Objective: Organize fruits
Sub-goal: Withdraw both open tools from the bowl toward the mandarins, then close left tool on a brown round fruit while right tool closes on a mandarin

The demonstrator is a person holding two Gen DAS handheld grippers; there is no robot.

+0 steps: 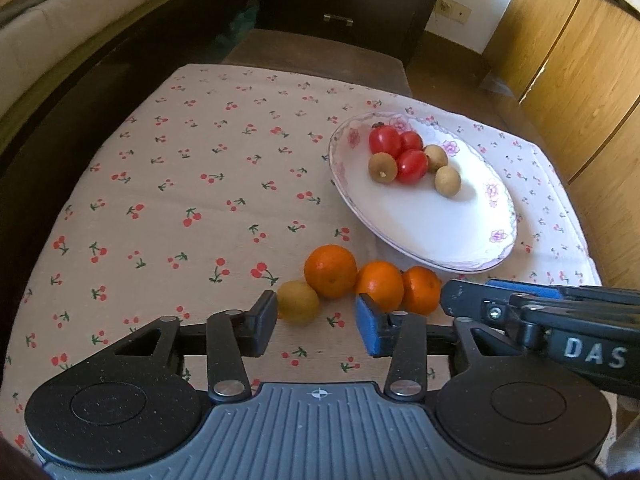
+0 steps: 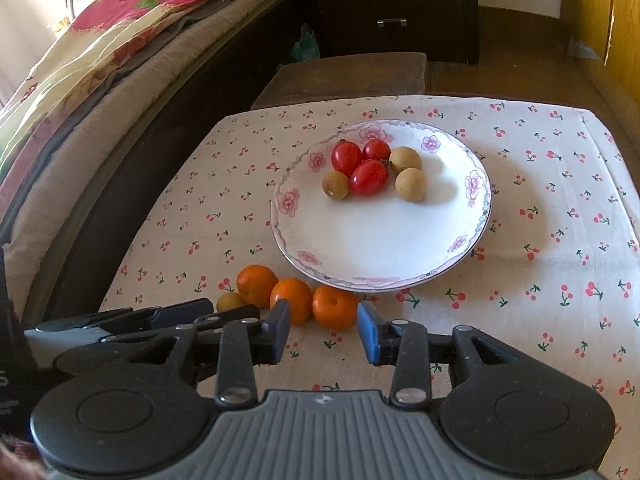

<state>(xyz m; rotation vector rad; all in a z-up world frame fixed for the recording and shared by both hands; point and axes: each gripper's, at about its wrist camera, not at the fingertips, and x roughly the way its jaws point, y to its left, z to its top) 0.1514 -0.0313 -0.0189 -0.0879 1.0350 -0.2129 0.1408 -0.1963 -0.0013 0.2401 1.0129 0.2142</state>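
A white floral plate [image 1: 440, 220] [image 2: 380, 236] holds three red tomatoes [image 1: 412, 166] [image 2: 369, 177] and three brown longans [image 1: 448, 181] [image 2: 411, 184]. Three oranges [image 1: 330, 271] [image 2: 334, 306] and a yellowish longan [image 1: 298, 301] [image 2: 230, 301] lie in a row on the cloth in front of the plate. My left gripper [image 1: 316, 326] is open just short of the yellowish longan and the nearest oranges, with nothing between its pads. My right gripper [image 2: 325, 332] is open just behind the rightmost orange, not touching it. The right gripper's fingers [image 1: 472, 300] reach in beside the row.
A cherry-print tablecloth [image 1: 180, 200] [image 2: 540, 240] covers the small table. A bed with folded bedding [image 2: 100, 60] runs along the left, a dark drawer cabinet [image 2: 384, 4] stands behind, and wooden doors [image 1: 580, 80] are at the right.
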